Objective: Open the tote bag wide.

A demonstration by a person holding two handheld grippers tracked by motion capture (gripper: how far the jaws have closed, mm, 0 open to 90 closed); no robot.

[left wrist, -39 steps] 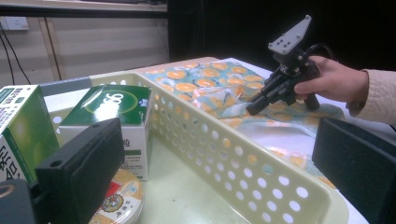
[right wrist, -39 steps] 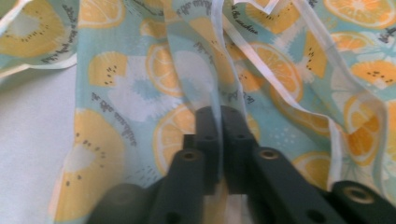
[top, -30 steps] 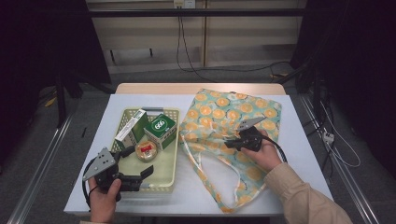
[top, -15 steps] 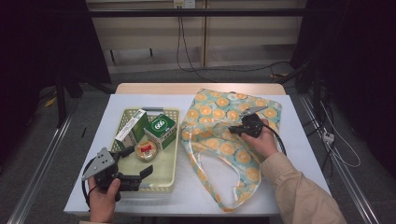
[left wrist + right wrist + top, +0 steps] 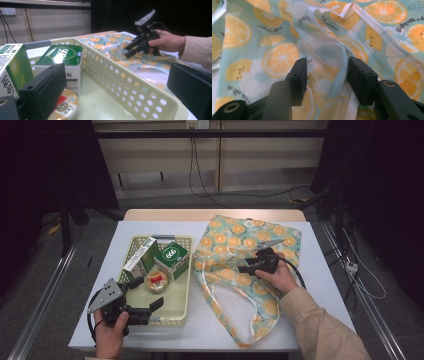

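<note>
1. Evidently the work in hand is opening the thin fabric tote bag printed with orange slices on pale blue [image 5: 235, 265], which lies flat and crumpled on the right half of the white table [image 5: 320, 270], its looped handles trailing toward the person.

2. The right gripper [image 5: 246, 268] sits low over the middle of the bag, pointing toward the basket side. Its jaws have just been opening and now stand about halfway apart, straddling a raised fold of cloth [image 5: 329, 72]; the pads do not press on it, so nothing is held yet (the fold touches or nearly touches one pad).

3. That ridge is probably the upper layer near the mouth, a sensible place to pinch so the bag can be lifted open.

4. The left gripper [image 5: 145, 295] rests at the near end of the pale yellow perforated plastic basket [image 5: 181, 295], jaws wide apart and holding nothing, one on either side of the basket's wall.

5. It likely waits there because the goods are within reach: a green-and-white carton [image 5: 140, 256], a green cube-shaped box [image 5: 171, 259] and a small round tin with a red-and-gold lid [image 5: 156, 281], all lying in the basket.
</note>
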